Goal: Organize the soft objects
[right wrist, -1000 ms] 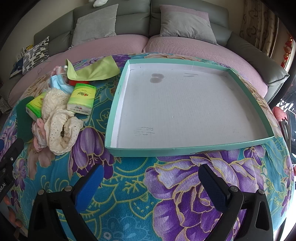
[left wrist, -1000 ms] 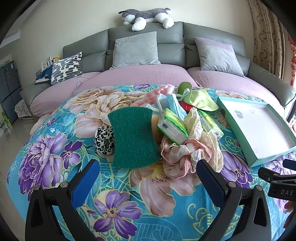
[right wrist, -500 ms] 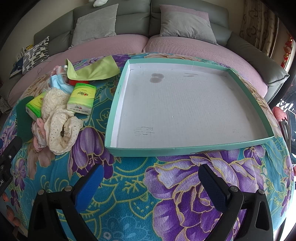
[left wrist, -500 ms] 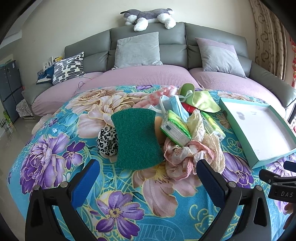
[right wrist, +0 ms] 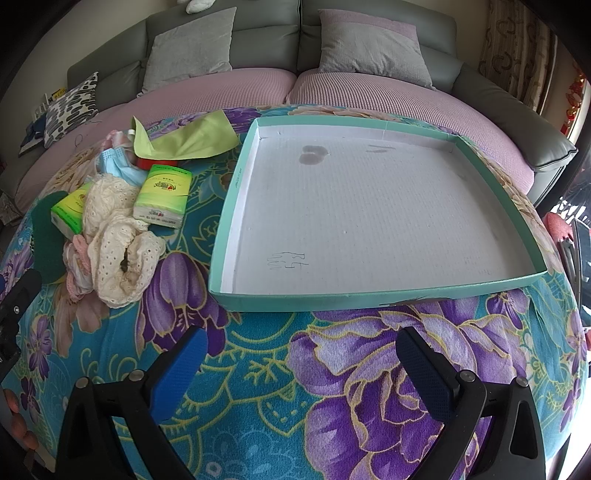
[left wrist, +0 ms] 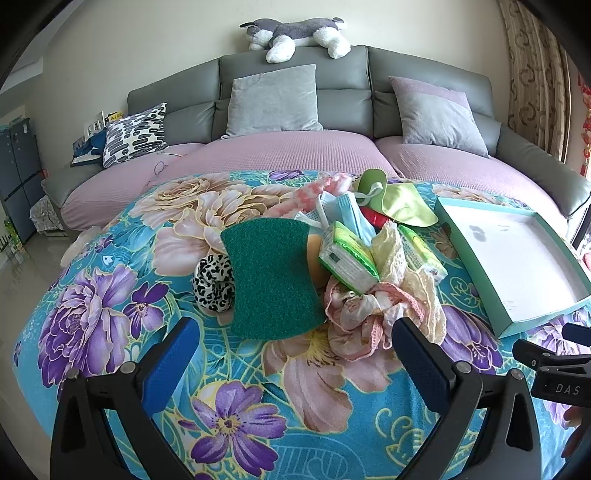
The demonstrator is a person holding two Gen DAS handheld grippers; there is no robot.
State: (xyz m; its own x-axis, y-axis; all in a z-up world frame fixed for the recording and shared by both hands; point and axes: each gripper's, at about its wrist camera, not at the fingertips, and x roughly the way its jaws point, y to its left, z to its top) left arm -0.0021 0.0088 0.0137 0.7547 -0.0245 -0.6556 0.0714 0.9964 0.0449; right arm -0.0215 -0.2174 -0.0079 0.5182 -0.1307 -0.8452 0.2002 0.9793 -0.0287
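Slightly nearer than a second earlier, the left gripper (left wrist: 295, 365) hovered wide open and empty before the green scouring pad (left wrist: 271, 280) in the soft pile on the floral tabletop (left wrist: 314, 424). Beside it, the right gripper (right wrist: 301, 373) stayed unmoved, spread and empty, facing the teal tray (right wrist: 369, 293).

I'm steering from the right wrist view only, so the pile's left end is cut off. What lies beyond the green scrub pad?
Observer: A leopard-print scrunchie sits against the green scrub pad, on its left.
Operator: Is the left gripper holding anything?
Observer: No, the left gripper is open and empty, short of the pile.
Operator: Anything on the sofa's backrest?
Observer: A plush husky lies along its top.
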